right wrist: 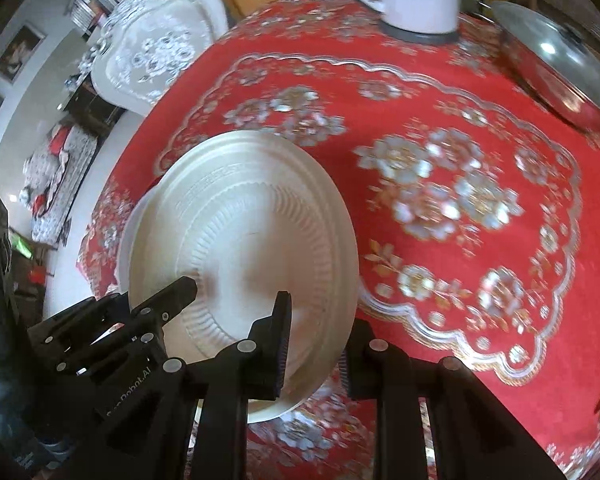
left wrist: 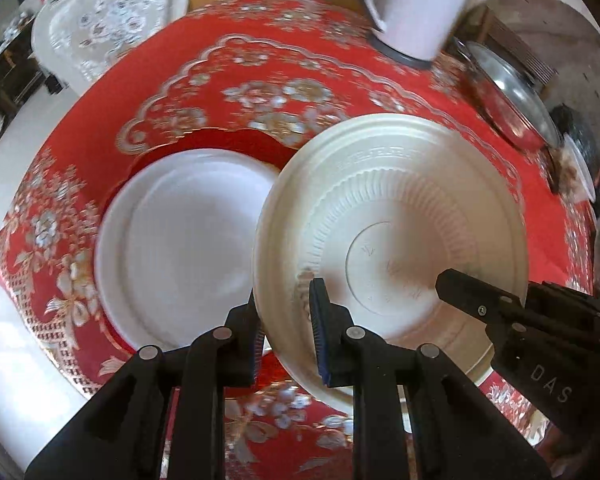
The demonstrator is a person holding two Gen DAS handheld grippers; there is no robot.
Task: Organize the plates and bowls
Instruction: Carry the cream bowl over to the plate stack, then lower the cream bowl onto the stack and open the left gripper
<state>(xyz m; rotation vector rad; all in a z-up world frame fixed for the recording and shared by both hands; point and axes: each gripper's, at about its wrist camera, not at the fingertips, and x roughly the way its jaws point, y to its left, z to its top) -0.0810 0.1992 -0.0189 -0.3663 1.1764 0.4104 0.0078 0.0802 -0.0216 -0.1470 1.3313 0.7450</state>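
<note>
Two tools grip one cream ribbed bowl (left wrist: 392, 232) by its rim. From my left tool (left wrist: 288, 344), clamped on the near edge, a white plate (left wrist: 180, 248) lies on the table (left wrist: 260, 80) just left. From my right tool (right wrist: 314, 354), also clamped on the bowl's rim, the bowl tilts ahead-left. It looks light, stiff and thin; rim grips suit it.

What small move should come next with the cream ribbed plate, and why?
Probably carry the cream ribbed plate leftward over the white plate and lower it. Both the left gripper and right gripper pinch its rim, and it overlaps the white plate only partly.
</note>
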